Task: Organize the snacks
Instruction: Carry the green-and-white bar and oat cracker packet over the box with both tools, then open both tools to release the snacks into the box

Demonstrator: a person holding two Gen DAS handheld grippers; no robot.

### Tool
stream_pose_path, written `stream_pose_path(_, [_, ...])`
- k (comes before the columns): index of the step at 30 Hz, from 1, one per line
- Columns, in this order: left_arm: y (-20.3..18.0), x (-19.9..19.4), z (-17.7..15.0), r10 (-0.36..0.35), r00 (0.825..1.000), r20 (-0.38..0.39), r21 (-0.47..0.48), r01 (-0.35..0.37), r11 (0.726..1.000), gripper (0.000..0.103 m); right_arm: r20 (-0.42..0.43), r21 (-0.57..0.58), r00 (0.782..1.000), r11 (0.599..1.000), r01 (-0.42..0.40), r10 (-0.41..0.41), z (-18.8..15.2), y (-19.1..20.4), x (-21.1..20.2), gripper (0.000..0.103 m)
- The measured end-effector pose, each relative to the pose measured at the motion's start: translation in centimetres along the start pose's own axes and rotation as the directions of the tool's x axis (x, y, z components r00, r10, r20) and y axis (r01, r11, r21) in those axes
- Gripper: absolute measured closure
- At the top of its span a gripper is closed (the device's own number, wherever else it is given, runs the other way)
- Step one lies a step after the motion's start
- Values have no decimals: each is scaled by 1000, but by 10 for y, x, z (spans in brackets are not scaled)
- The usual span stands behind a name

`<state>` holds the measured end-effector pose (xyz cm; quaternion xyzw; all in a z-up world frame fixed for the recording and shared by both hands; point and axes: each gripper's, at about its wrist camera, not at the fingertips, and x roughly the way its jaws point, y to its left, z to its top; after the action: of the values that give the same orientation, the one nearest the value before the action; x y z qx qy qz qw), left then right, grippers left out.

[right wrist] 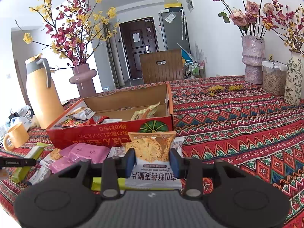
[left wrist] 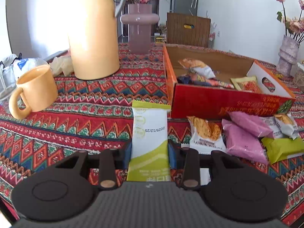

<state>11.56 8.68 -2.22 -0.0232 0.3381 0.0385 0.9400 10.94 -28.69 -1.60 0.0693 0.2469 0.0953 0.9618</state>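
Note:
My left gripper is shut on a white and green snack packet, held above the patterned tablecloth, left of the red cardboard box. My right gripper is shut on a white oat crisp packet, held in front of the same box. The box holds several snack packets. A pile of loose snacks lies in front of it: pink packets, a crisp packet and a green packet. The left gripper's tip shows at the left of the right wrist view.
A yellow thermos jug and yellow mug stand left of the box. A pink vase stands behind. On the right stand a mottled vase, a clear food container and a floral vase. A wooden chair stands beyond the table.

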Motion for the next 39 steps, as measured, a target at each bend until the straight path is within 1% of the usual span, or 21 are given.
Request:
stream_pose_path(8, [-12, -31, 27, -32, 994, 107, 5, 32, 999, 65, 19, -17, 1000, 1000, -24, 24, 10, 8, 4, 65])
stream_pose_path(15, [-41, -33, 52, -78, 985, 156, 37, 73, 997, 65, 52, -36, 998, 998, -46, 48, 31, 18, 17, 65])
stream_pose_path(20, [-65, -25, 70, -109, 980, 169, 65, 99, 993, 65, 76, -51, 995, 997, -65, 69, 50, 25, 29, 65])
stream_pose_path(26, [-89, -9, 90, -132, 976, 173, 78, 120, 990, 64, 83, -70, 992, 994, -90, 95, 68, 30, 50, 65])
stream_pose_path(33, [-110, 19, 107, -137, 979, 153, 70, 127, 989, 64, 73, -76, 991, 991, -106, 112, 84, 30, 82, 65])
stream_pose_path(39, [-121, 43, 111, -147, 980, 130, 62, 140, 988, 64, 55, -74, 992, 991, -113, 118, 88, 28, 107, 65])
